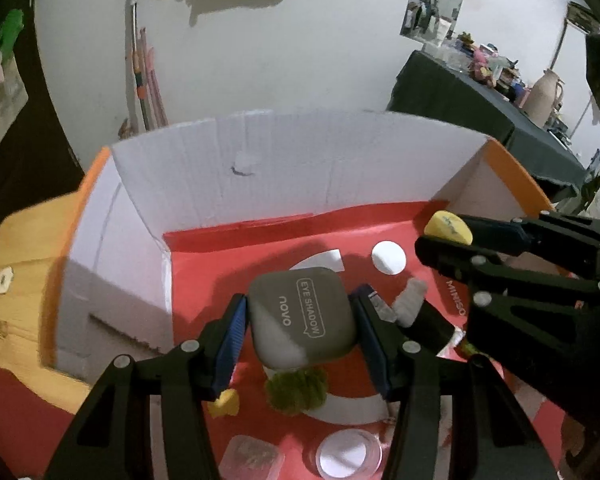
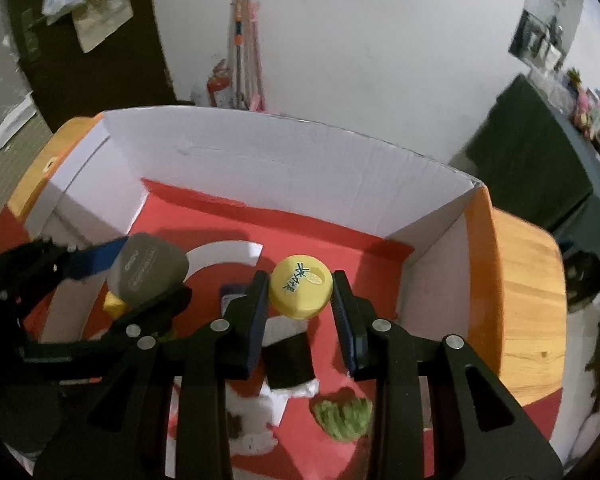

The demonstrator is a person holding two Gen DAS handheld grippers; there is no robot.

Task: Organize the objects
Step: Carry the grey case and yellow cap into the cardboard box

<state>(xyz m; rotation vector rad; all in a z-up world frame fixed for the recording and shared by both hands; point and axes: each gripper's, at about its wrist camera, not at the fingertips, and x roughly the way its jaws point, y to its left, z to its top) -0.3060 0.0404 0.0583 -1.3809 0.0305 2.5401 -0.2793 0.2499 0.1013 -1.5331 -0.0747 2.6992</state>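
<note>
My left gripper [image 1: 300,316] is shut on a grey eye shadow case [image 1: 302,318] and holds it above the red floor of an open white cardboard box [image 1: 236,160]. My right gripper [image 2: 300,292] is shut on a yellow bottle cap [image 2: 301,291] and holds it over the same box [image 2: 284,160]. The right gripper with the cap also shows at the right of the left wrist view [image 1: 446,240]. The left gripper with the case shows at the left of the right wrist view [image 2: 140,276].
On the red floor lie a green fuzzy piece [image 1: 296,392], a small yellow piece [image 1: 225,402], a clear square box [image 1: 252,458], a clear round lid [image 1: 348,458], a black block [image 2: 288,360]. The box stands on a wooden table [image 2: 528,300]. A dark cluttered table [image 1: 480,104] stands right.
</note>
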